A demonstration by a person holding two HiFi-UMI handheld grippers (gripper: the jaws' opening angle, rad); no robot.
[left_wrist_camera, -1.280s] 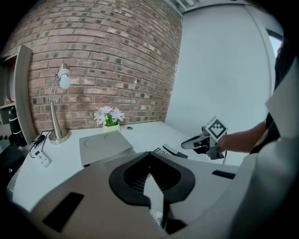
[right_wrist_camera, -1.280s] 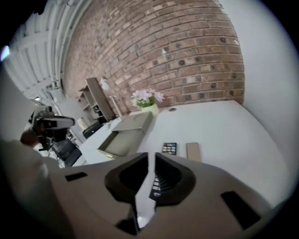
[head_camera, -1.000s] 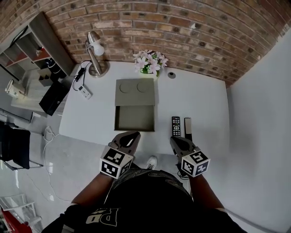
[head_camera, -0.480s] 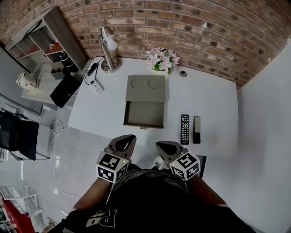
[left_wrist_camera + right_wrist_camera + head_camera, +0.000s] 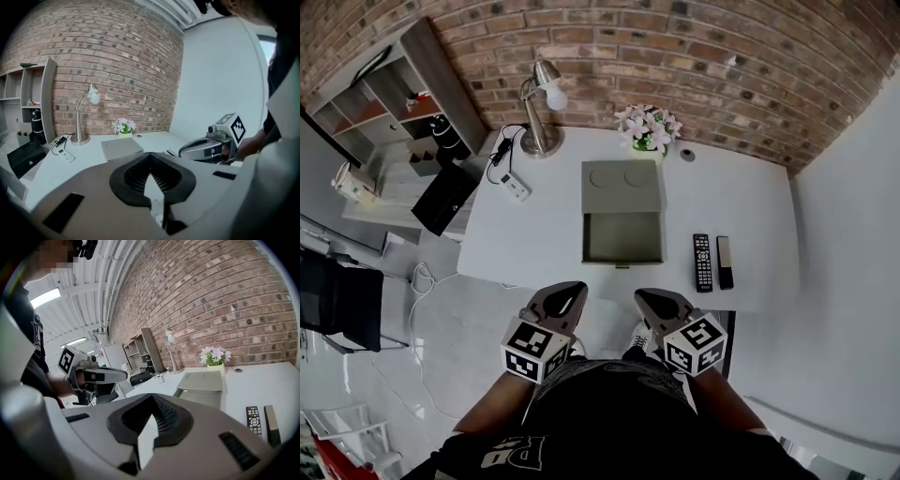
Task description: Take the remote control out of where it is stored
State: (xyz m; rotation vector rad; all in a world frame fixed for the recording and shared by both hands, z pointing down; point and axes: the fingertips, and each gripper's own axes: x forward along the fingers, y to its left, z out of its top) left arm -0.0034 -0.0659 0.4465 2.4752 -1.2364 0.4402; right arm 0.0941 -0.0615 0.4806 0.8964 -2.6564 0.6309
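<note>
Pretty much nothing legible here tbh. The only lettering is some big pale print on the shirt (image 5: 511, 448) at the bottom of the head view, maybe two chunky letters seen upside down, and I can't make them out for sure. The remote (image 5: 702, 262) near the front right corner of the desk (image 5: 544, 234) has keys, but any marks on them are too small to read.
</note>
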